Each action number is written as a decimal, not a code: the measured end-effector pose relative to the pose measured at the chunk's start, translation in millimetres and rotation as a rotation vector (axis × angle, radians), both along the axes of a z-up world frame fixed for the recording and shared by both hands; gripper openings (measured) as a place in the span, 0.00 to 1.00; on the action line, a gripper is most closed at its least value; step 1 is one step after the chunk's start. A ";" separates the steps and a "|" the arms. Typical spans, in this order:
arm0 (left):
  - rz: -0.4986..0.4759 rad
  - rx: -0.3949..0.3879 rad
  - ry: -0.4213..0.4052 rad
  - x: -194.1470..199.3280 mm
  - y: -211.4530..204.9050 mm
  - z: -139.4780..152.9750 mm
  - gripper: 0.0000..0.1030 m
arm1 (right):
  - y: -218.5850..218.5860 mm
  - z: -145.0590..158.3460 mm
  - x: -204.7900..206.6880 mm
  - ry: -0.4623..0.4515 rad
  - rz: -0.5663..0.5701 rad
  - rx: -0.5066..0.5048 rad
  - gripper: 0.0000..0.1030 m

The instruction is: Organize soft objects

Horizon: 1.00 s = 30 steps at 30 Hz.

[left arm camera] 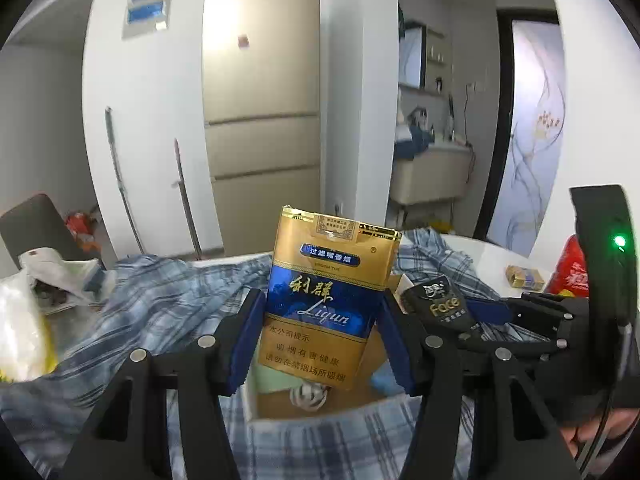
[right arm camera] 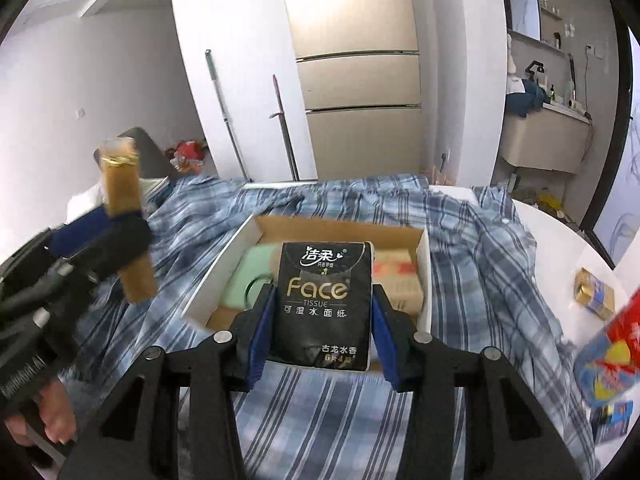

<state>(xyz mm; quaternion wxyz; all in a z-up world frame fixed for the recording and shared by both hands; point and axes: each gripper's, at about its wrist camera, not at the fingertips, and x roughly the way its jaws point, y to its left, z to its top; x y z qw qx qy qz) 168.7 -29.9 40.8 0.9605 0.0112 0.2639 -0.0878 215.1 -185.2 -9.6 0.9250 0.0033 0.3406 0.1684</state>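
Observation:
My left gripper (left arm camera: 318, 338) is shut on a gold and blue soft cigarette pack (left arm camera: 324, 292), held upright above an open cardboard box (left arm camera: 320, 406). In the right wrist view the same gripper (right arm camera: 120, 224) and its pack (right arm camera: 124, 216) are at the left, beside the box. My right gripper (right arm camera: 322, 334) is shut on a black Face tissue pack (right arm camera: 326, 300), held upright over the box (right arm camera: 424, 276). That tissue pack also shows in the left wrist view (left arm camera: 440, 302) at the right. The box holds a green item (right arm camera: 250, 276) and an orange-white pack (right arm camera: 398, 276).
A blue plaid cloth (right arm camera: 480, 264) covers the white table (right arm camera: 560, 248) around the box. Another gold cigarette pack (right arm camera: 594, 294) and a red and blue package (right arm camera: 612, 356) lie at the right. A plastic bag (left arm camera: 24, 320) sits at the far left. A fridge (right arm camera: 360, 68) stands behind.

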 end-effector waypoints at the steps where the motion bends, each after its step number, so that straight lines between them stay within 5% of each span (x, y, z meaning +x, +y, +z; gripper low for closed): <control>1: 0.016 0.016 0.030 13.7 -3.7 -3.8 0.57 | -0.4 -1.8 8.8 0.006 -0.001 0.002 0.44; 6: 0.021 0.015 0.180 57.1 -6.9 -30.0 0.57 | -3.8 -29.0 54.5 0.131 0.027 0.042 0.44; 10: 0.012 0.009 0.257 73.3 -4.7 -52.2 0.58 | -1.3 -48.9 64.5 0.145 0.055 0.043 0.45; 11: 0.016 -0.001 0.270 75.5 -3.5 -55.6 0.63 | -0.9 -50.7 63.3 0.128 0.044 0.044 0.48; 12: 0.020 -0.019 0.268 75.8 -1.1 -56.1 0.72 | -1.3 -50.3 61.3 0.102 0.028 0.039 0.66; 13: 0.024 -0.044 0.240 73.9 2.9 -54.2 0.75 | -1.9 -48.5 59.4 0.066 0.008 0.029 0.87; 14: 0.039 -0.057 0.197 69.3 5.7 -49.9 0.81 | -2.3 -45.0 56.2 0.023 -0.015 0.001 0.91; 22: 0.077 -0.004 -0.055 18.9 8.1 -0.3 0.84 | -23.4 -10.3 35.4 -0.089 -0.064 0.021 0.92; 30: 0.091 -0.009 -0.307 -78.8 11.2 19.4 0.88 | -55.1 32.5 -49.9 -0.417 -0.061 0.124 0.95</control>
